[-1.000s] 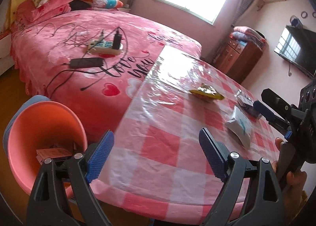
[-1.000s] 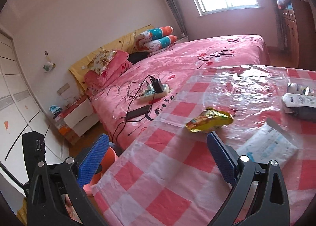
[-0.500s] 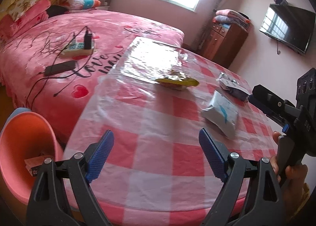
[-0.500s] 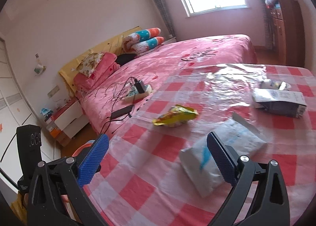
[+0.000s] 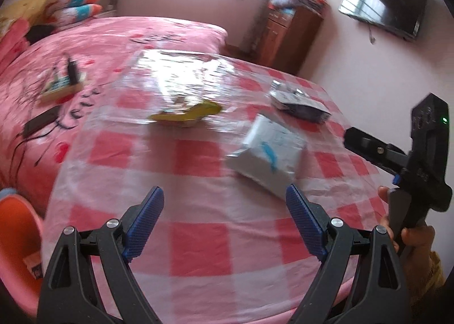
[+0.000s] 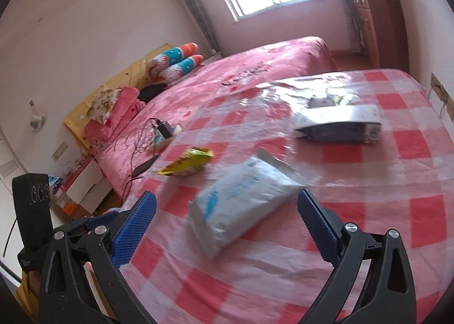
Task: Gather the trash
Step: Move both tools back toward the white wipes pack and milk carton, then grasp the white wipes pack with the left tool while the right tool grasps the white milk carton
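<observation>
The right gripper point(image 6: 225, 215), fingers spread wide and empty, hangs over the white tissue pack point(image 6: 241, 202) near the table's point(image 6: 354, 253) front edge. The left gripper point(image 5: 224, 217) is equally wide. The pack looks light, soft and slippery; pinching across its narrow width seems safest.

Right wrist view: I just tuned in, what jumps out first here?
The white pouch lies flat on the checked table, just ahead of the open right gripper. Behind it lie a yellow wrapper towards the bed and a dark box further back. In the left wrist view, an orange bin stands off the table's left edge beside the open left gripper.
</observation>
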`<state>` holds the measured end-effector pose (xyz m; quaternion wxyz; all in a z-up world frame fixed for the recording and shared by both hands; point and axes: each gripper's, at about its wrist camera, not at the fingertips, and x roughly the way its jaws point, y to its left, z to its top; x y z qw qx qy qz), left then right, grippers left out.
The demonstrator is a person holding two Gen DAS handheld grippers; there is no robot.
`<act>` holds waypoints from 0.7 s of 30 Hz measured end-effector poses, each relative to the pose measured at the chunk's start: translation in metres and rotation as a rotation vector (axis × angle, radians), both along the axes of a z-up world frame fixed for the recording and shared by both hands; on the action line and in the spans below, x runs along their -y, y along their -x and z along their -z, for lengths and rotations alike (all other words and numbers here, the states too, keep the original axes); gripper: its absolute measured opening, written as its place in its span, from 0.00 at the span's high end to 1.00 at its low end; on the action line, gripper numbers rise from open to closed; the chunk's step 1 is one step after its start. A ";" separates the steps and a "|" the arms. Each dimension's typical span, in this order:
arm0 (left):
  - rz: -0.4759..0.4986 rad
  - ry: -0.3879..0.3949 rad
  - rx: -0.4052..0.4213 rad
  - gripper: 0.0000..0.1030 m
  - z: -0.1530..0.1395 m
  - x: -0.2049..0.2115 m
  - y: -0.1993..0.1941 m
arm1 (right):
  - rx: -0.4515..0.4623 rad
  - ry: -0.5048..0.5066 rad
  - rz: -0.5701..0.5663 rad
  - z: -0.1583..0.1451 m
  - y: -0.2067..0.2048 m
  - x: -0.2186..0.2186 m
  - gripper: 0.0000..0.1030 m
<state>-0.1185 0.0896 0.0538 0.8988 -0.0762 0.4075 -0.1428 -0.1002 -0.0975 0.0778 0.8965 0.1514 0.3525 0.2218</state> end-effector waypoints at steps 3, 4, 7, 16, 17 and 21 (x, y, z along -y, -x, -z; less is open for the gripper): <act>0.068 -0.028 -0.003 0.15 -0.001 0.020 -0.010 | -0.026 0.010 0.028 0.004 -0.003 0.019 0.05; 0.097 -0.051 -0.006 0.15 -0.001 0.028 -0.015 | -0.041 0.015 0.038 0.006 -0.005 0.024 0.05; 0.158 -0.098 -0.020 0.15 0.003 0.048 -0.029 | -0.101 0.016 0.072 0.011 -0.019 0.048 0.05; 0.272 -0.206 -0.058 0.15 0.020 0.091 -0.070 | -0.179 -0.053 0.164 0.015 -0.076 0.108 0.05; 0.275 -0.213 -0.061 0.15 0.021 0.093 -0.072 | -0.178 -0.053 0.157 0.015 -0.083 0.111 0.05; 0.279 -0.242 -0.074 0.15 0.026 0.096 -0.086 | -0.137 0.009 0.093 0.009 -0.114 0.106 0.05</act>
